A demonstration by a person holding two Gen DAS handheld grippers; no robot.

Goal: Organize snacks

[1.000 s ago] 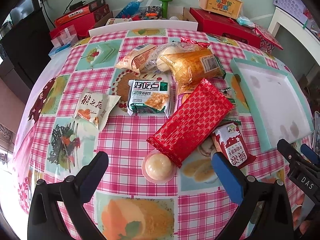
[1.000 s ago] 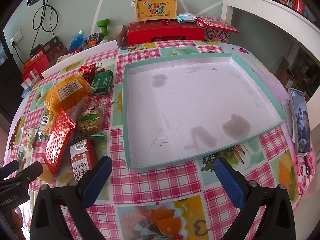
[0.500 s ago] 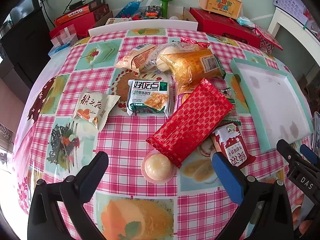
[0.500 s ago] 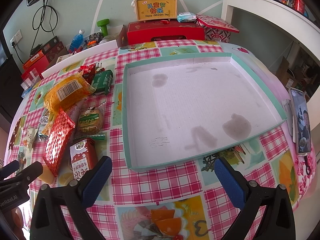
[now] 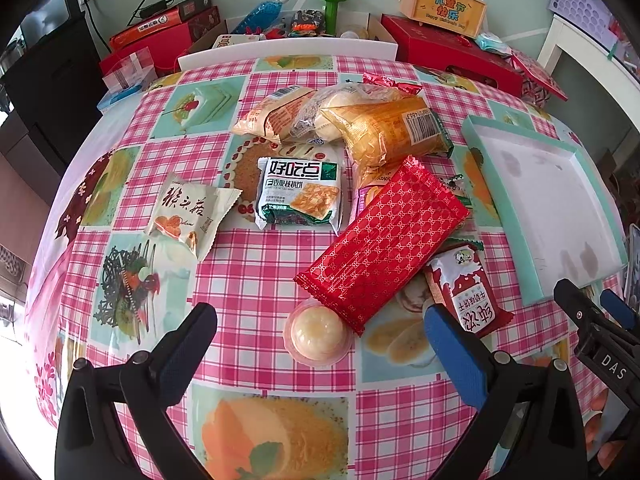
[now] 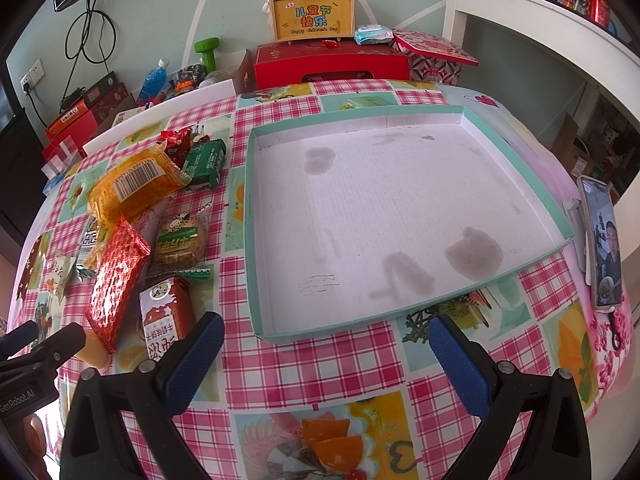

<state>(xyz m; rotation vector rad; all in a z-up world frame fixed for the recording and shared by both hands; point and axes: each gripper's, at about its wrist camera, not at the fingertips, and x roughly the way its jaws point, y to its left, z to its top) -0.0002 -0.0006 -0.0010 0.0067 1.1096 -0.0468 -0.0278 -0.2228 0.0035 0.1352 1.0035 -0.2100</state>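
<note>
Hovering low over the near edge of the bench (image 5: 256, 280), the left hand-held gripper (image 5: 320, 332) is spreading its blue-padded fingers wide with nothing between them, framing a small round jelly cup (image 5: 318, 334) that is sitting just ahead of it on the pink checked cloth. Lying partly over that cup's far rim is a long red foil packet (image 5: 384, 244), and just to its right a red milk carton (image 5: 466, 292) is lying on its side, close to the blue pad of the right finger. The right hand-held gripper (image 6: 326, 344) is likewise gaping open and empty, pointing at the near wall of a shallow teal tray (image 6: 400, 320), whose white floor is carrying only a few grey stains. Farther out, a green-and-white cracker pack (image 5: 300, 196) is lying beside a pale wrapped pastry (image 5: 188, 212) at its left. Beyond these, an orange-wrapped cake (image 5: 390, 128) and a clear bag of buns (image 5: 320, 112) are piling together near the middle of the bench. At the far side, red gift boxes (image 5: 456, 60) and a yellow carry box (image 5: 442, 6) are standing against the wall, while a phone (image 6: 604, 240) is resting at the tray's right.
</note>
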